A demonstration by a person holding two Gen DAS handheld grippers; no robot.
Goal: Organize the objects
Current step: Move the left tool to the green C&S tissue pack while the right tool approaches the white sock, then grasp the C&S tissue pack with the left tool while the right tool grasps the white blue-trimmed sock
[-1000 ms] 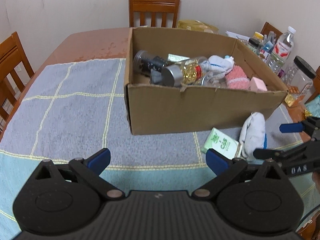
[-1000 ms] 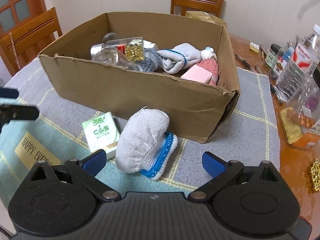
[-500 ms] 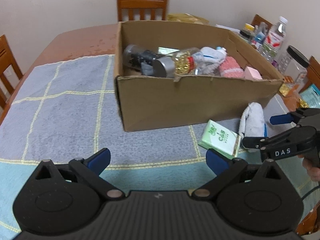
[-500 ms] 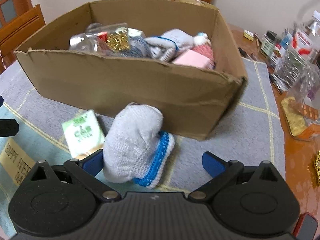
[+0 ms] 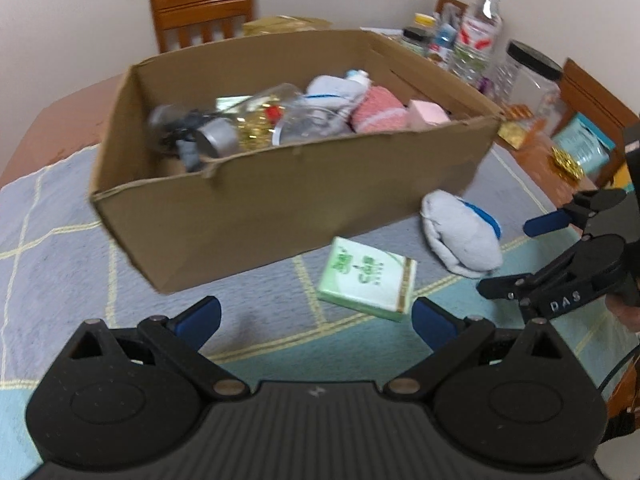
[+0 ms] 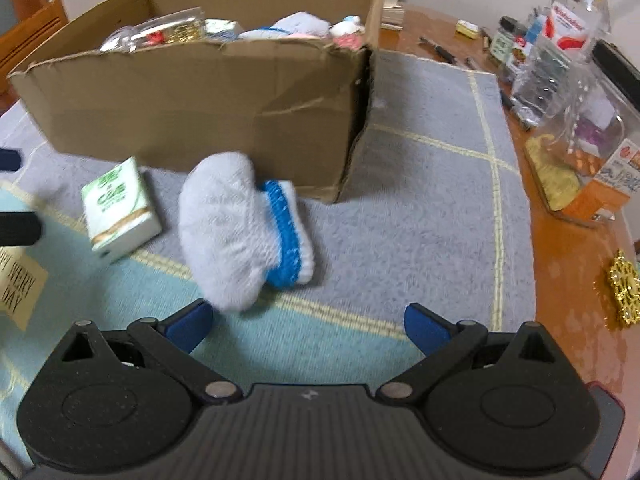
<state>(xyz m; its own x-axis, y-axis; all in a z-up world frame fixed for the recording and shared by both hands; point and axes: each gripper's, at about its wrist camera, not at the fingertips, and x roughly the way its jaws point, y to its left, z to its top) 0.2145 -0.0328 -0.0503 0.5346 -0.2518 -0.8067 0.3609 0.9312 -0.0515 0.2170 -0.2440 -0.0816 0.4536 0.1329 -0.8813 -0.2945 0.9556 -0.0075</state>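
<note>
1. We see the right claw [image 6: 306, 322] spread wide and holding nothing, low over the mat [image 6: 420, 208] on the worktop [image 6: 572, 248].
2. Just ahead of its left finger lies the rolled white sock with a blue cuff [image 6: 236, 228], resting on the mat near the front wall of the cardboard box [image 6: 192, 108].
3. We find the green tissue pack [image 6: 118, 208] beside the sock on its left, also on the mat and outside the box.
4. The left claw [image 5: 316, 320] is likewise spread and empty; the tissue pack [image 5: 368, 274] sits just beyond and between its blue fingertips.
5. From this view we see the sock [image 5: 460, 236] to the right of the pack, with the right claw [image 5: 516, 258] near it.
6. Inside the box [image 5: 280, 200] we make out a pink rolled sock [image 5: 378, 112], a clear jar with gold contents [image 5: 264, 120] and another white sock [image 5: 336, 88].
7. Bottles [image 6: 568, 24] stand on the bare worktop to the right.
</note>
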